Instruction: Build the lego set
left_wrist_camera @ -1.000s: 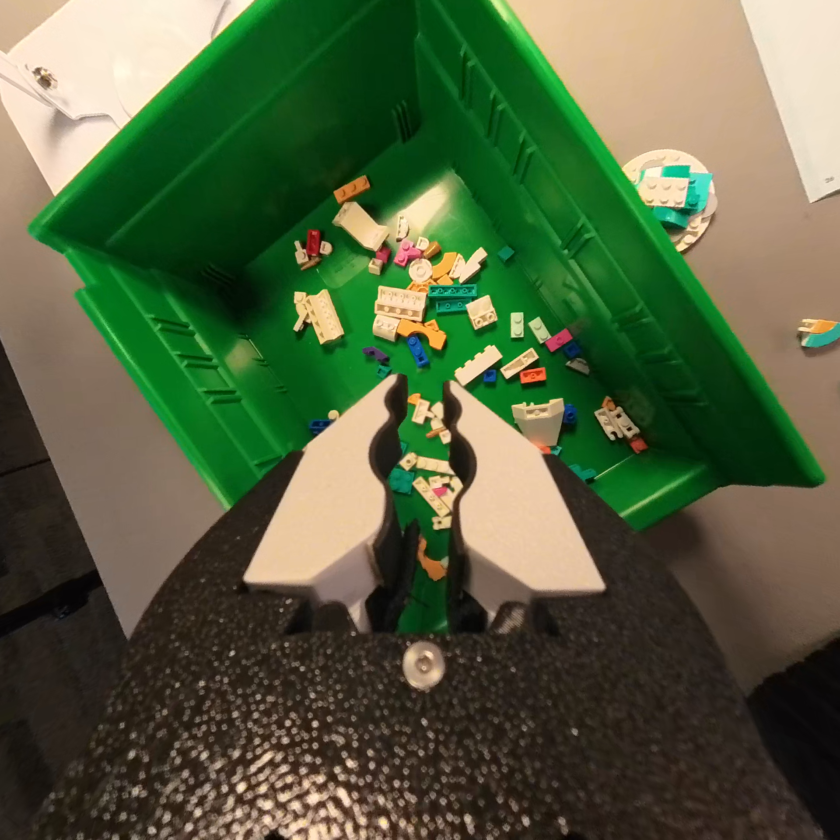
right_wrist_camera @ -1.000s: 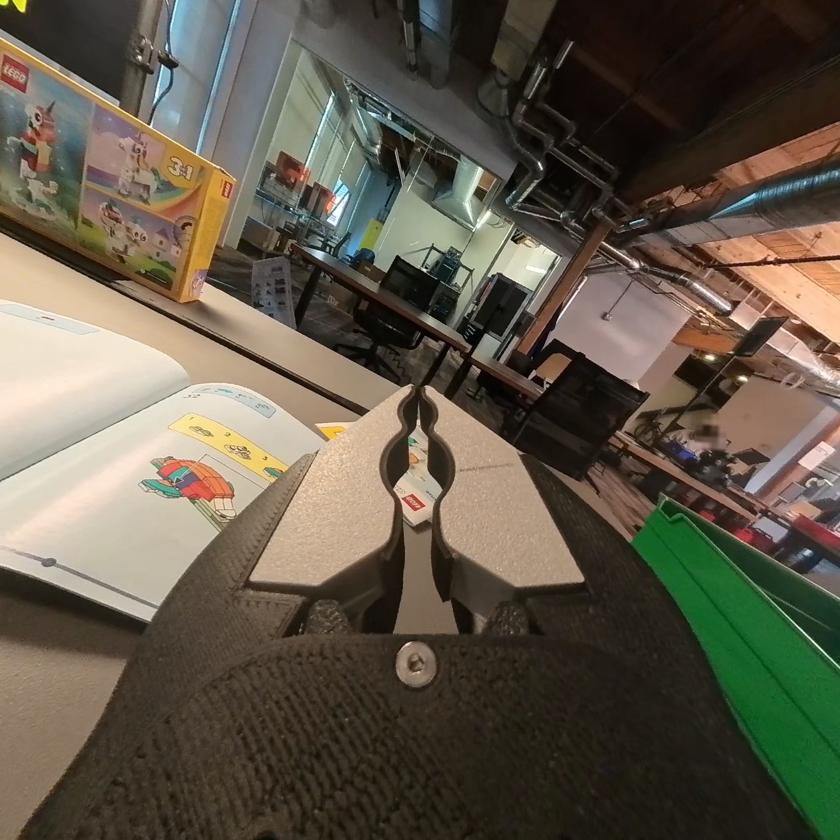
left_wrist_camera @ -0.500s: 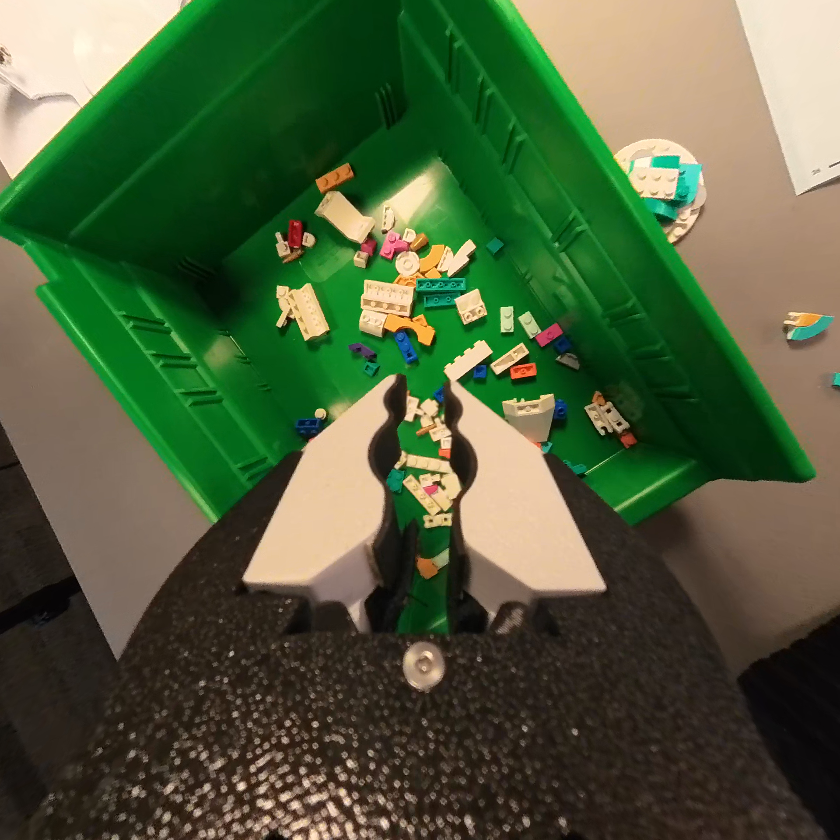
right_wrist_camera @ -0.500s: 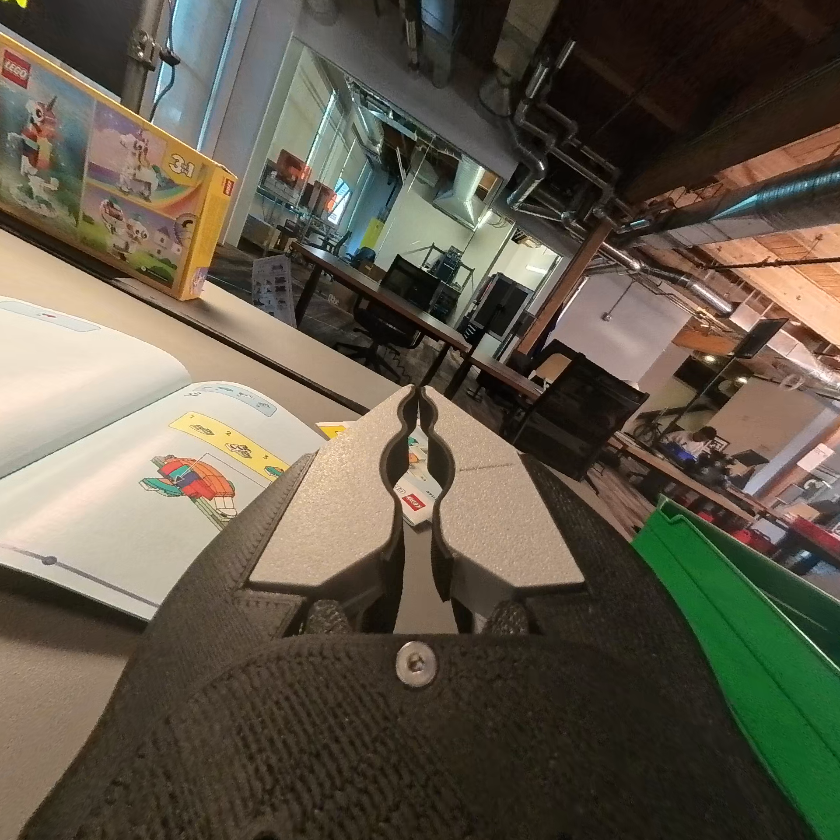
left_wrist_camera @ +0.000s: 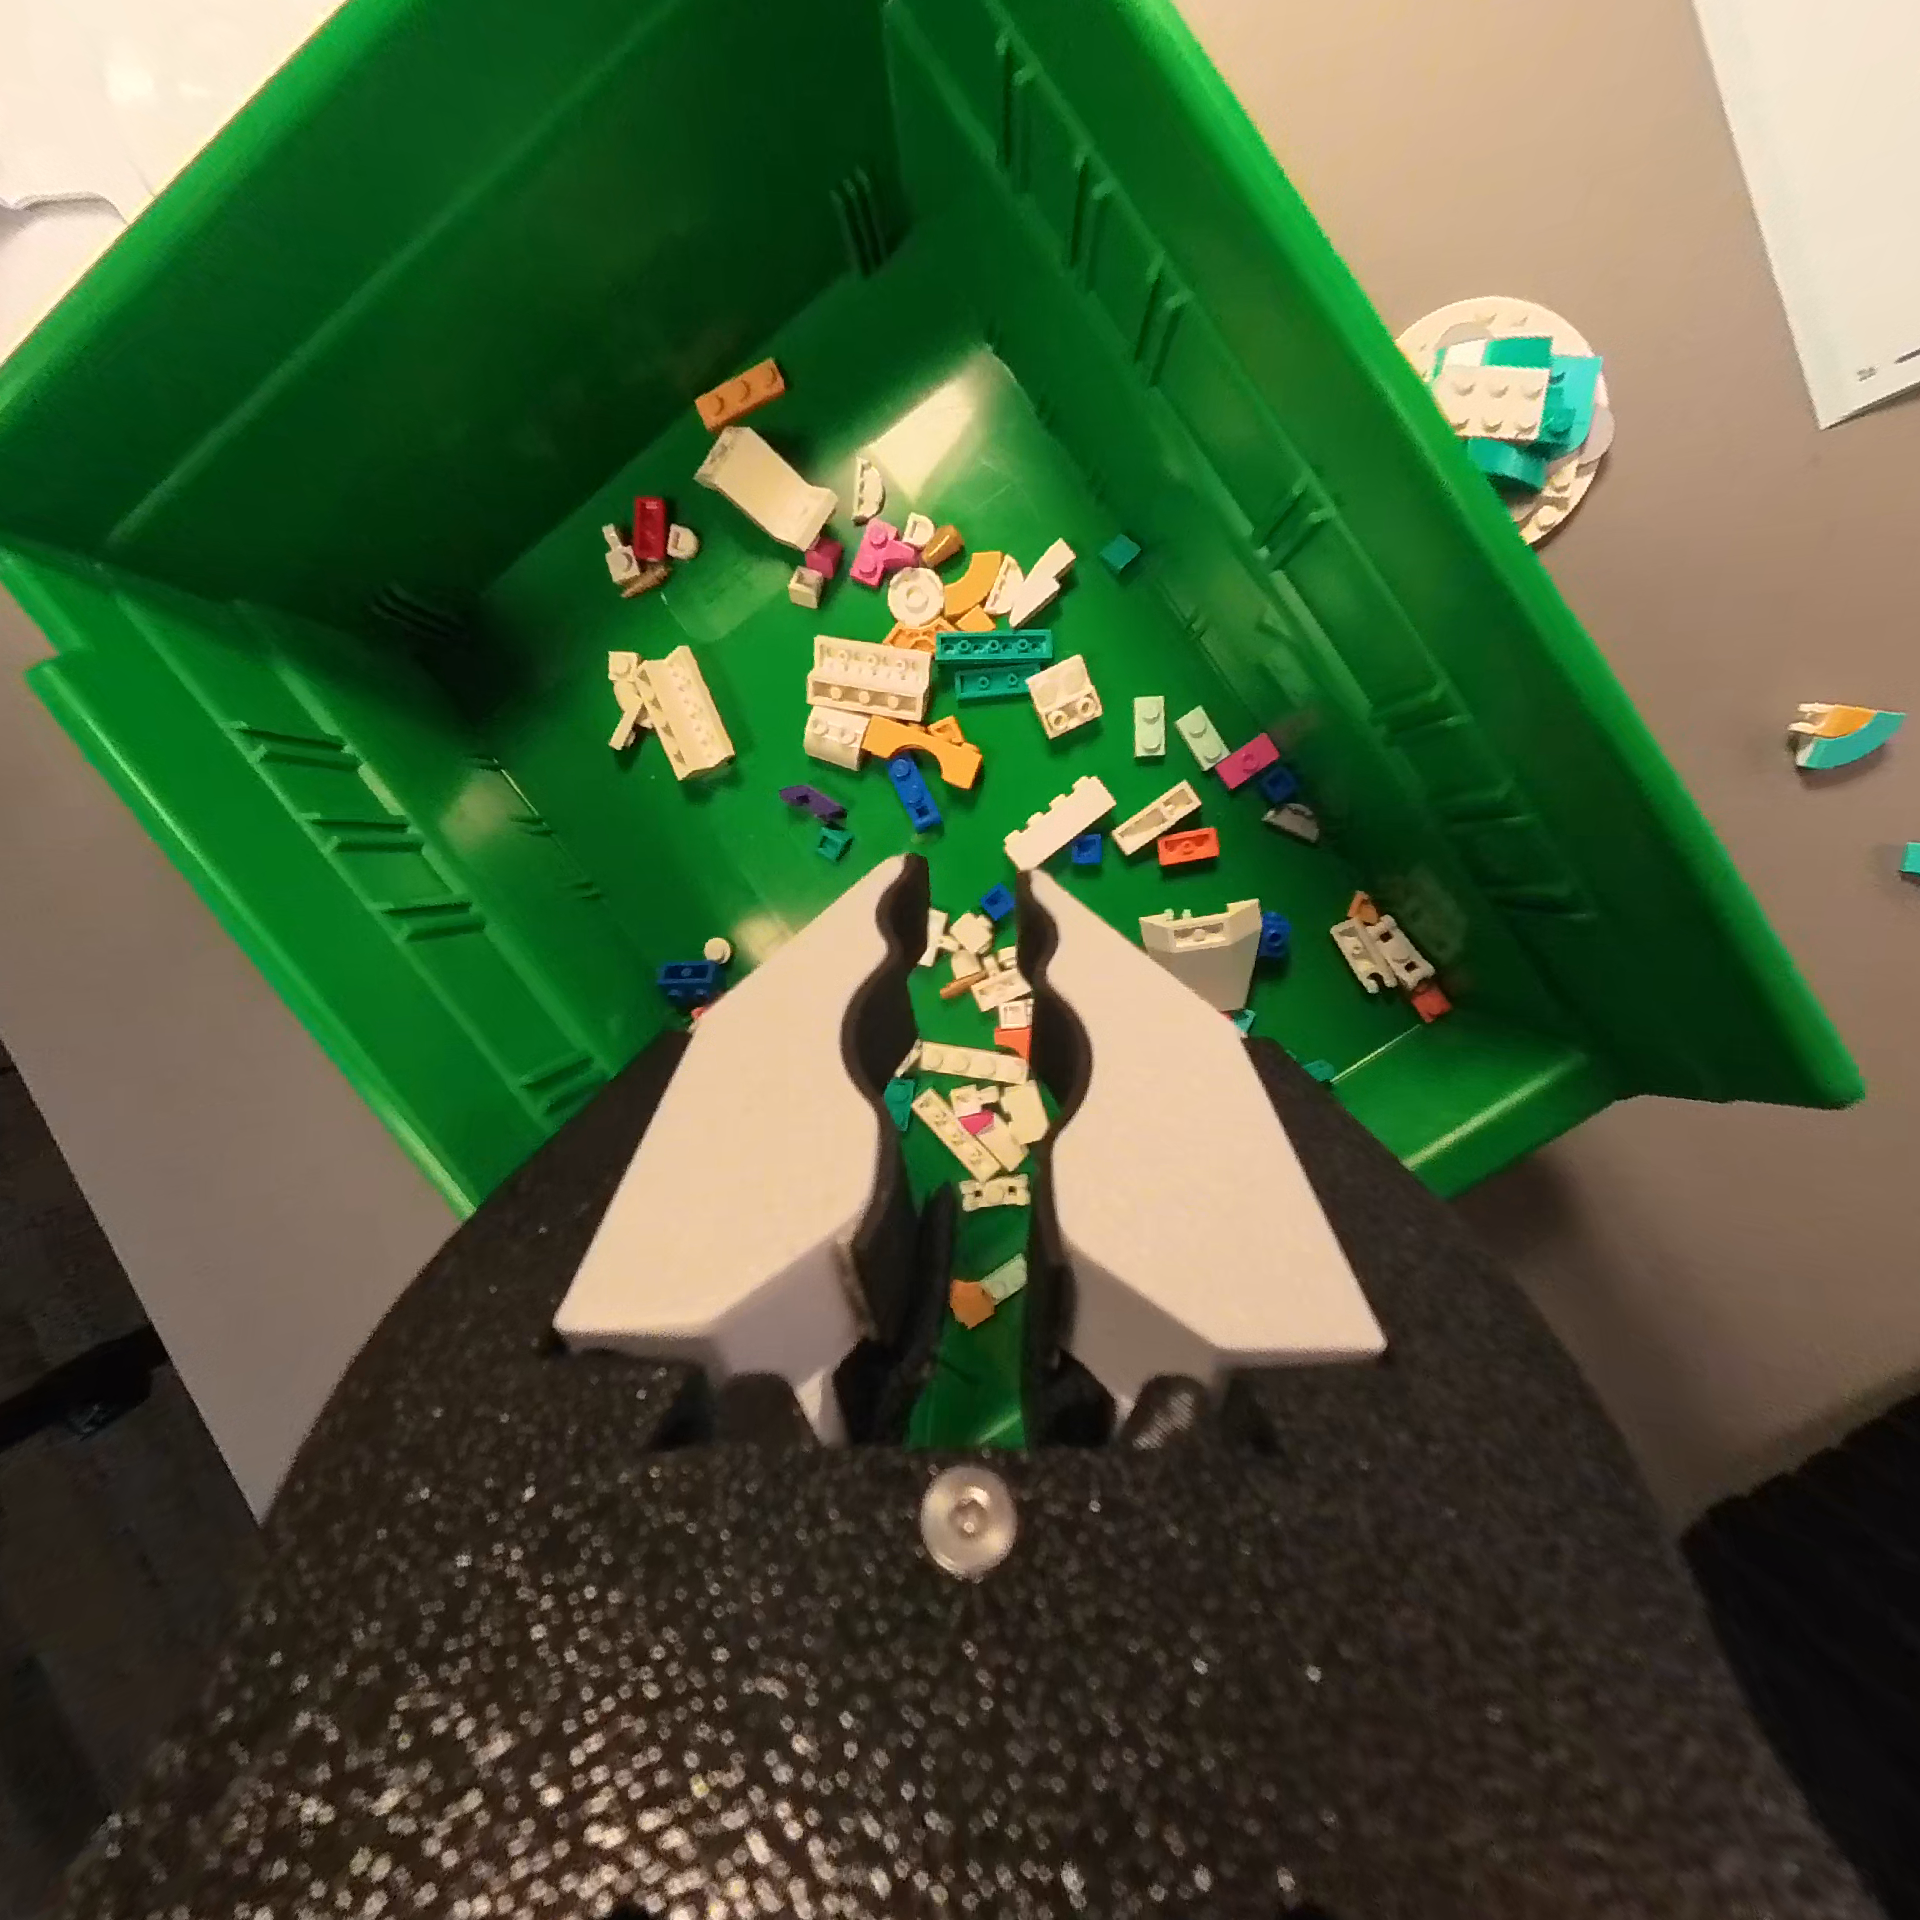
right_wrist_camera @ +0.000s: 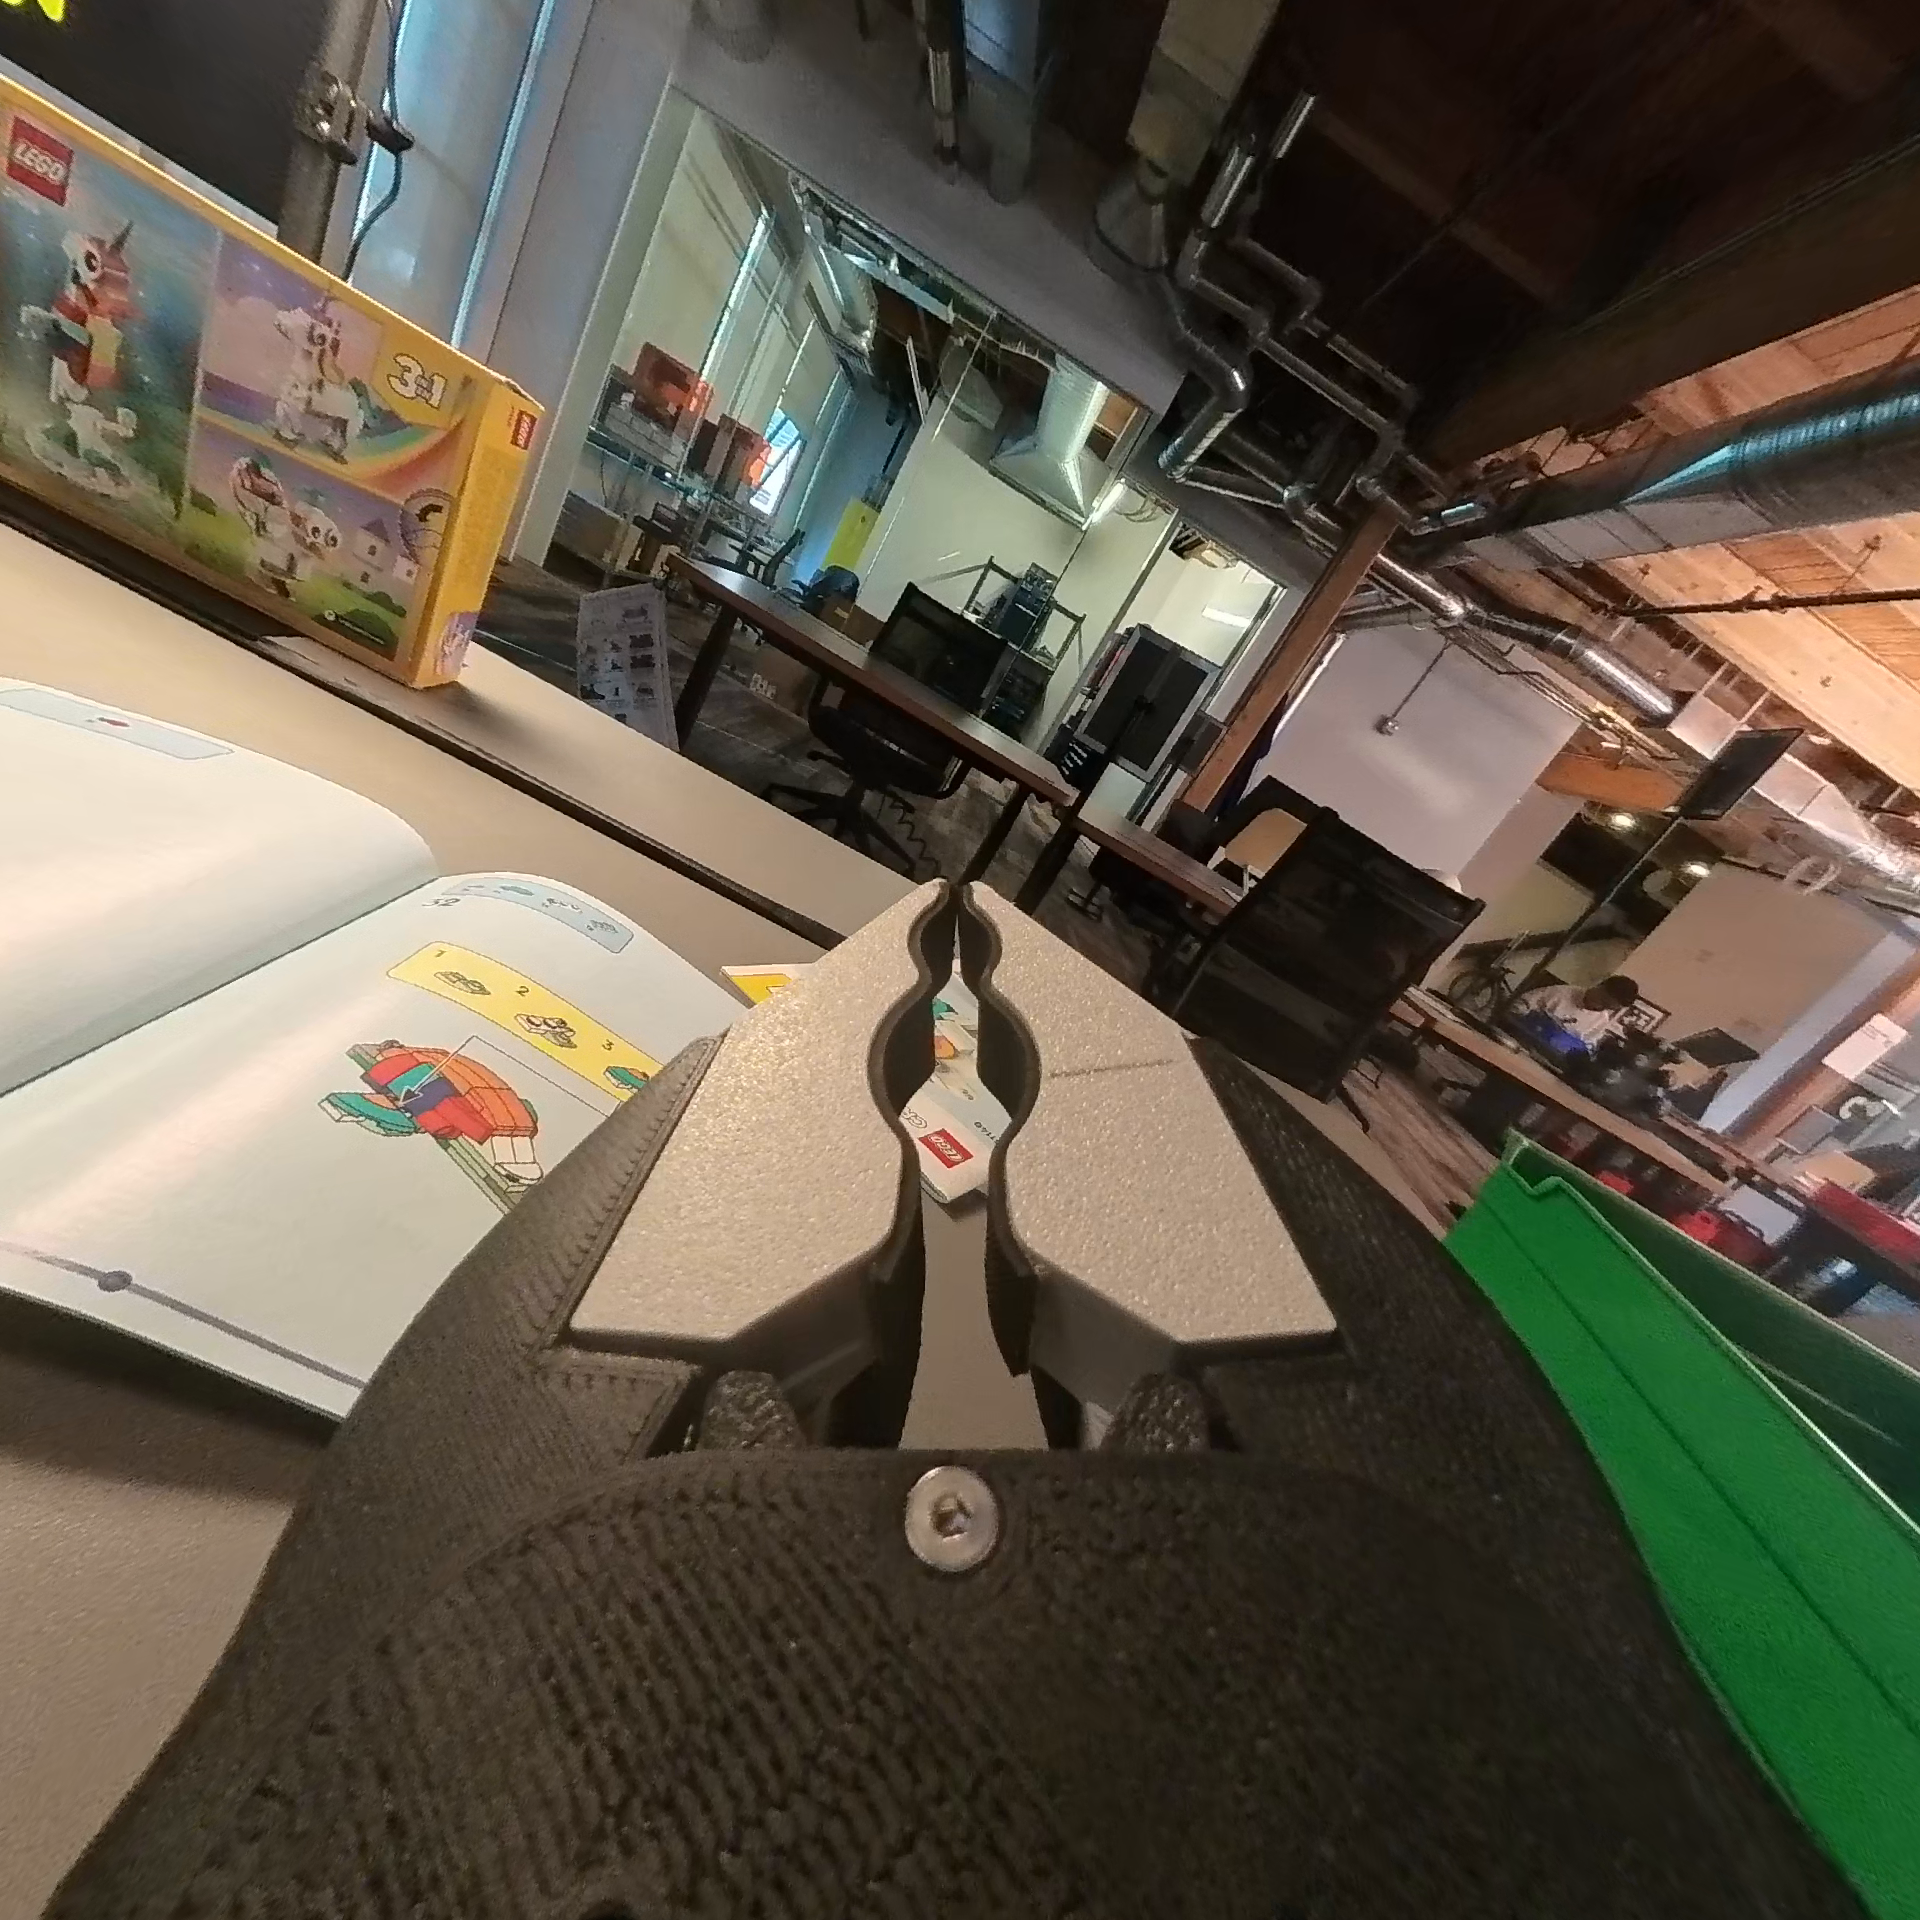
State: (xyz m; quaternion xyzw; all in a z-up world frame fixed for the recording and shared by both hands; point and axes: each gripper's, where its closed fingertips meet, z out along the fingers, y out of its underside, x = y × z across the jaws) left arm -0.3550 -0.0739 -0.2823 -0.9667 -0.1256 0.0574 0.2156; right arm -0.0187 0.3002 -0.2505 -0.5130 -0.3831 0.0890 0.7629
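Left hand-held gripper: poised above the green bin, fingers slightly apart, nothing between them. Tip gap a little wider than one second earlier. Bin contents shifted up and left in the left wrist view since then, placing the tips nearer the long white brick and the small blue plate.

Loose lego pieces: scattered across the bin floor. Partial round build: on the worktop just beside the bin's outer wall, unchanged.

Right hand-held gripper: fingertips together, empty, low over the worktop, same pose as before. Open instruction booklet to its left; yellow set box behind; bin edge to its right.
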